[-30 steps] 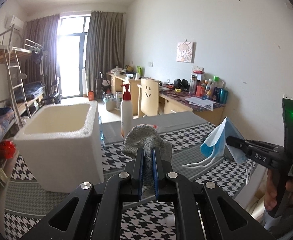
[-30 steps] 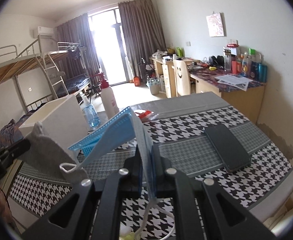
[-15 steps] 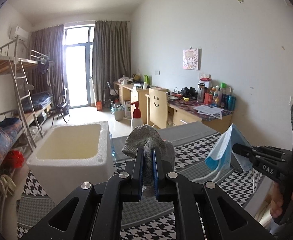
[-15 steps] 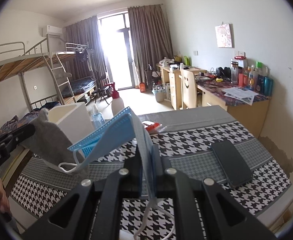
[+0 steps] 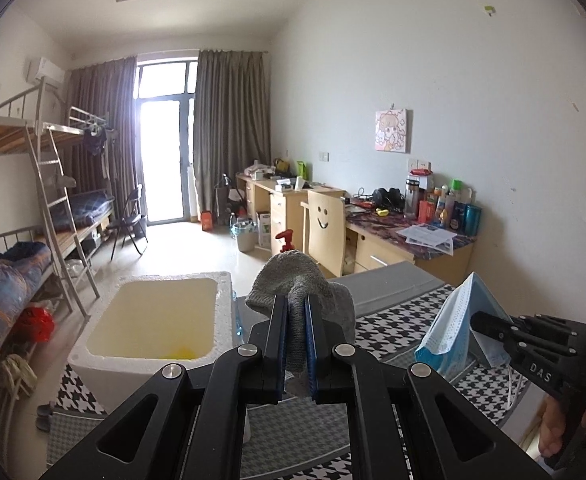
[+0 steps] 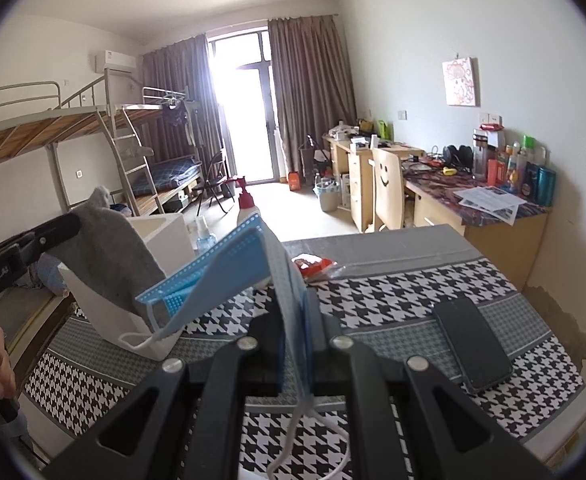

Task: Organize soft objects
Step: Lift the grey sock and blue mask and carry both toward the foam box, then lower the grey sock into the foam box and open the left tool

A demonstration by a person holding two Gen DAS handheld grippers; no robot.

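Limp grey knitted sock [image 5: 297, 296] clenched in left tongs [image 5: 296, 344], pleated blue face mask [image 6: 229, 272] clenched in right tongs [image 6: 295, 344], open white foam box [image 5: 153, 320] left of sock, black phone [image 6: 471, 344] on houndstooth tabletop [image 6: 393, 300].

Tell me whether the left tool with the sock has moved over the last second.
Yes. The left tool has risen with the grey sock: the foam box sits lower in its view, its inside now visible.

A table [image 6: 393, 292] covered by a black-and-white houndstooth cloth with grey bands is shown. A white foam box [image 5: 149, 320], open at the top, is seated at its left end. A dark phone [image 6: 471, 344] is laid flat near the right edge, and a red-and-white packet [image 6: 313, 265] is seen toward the far edge.
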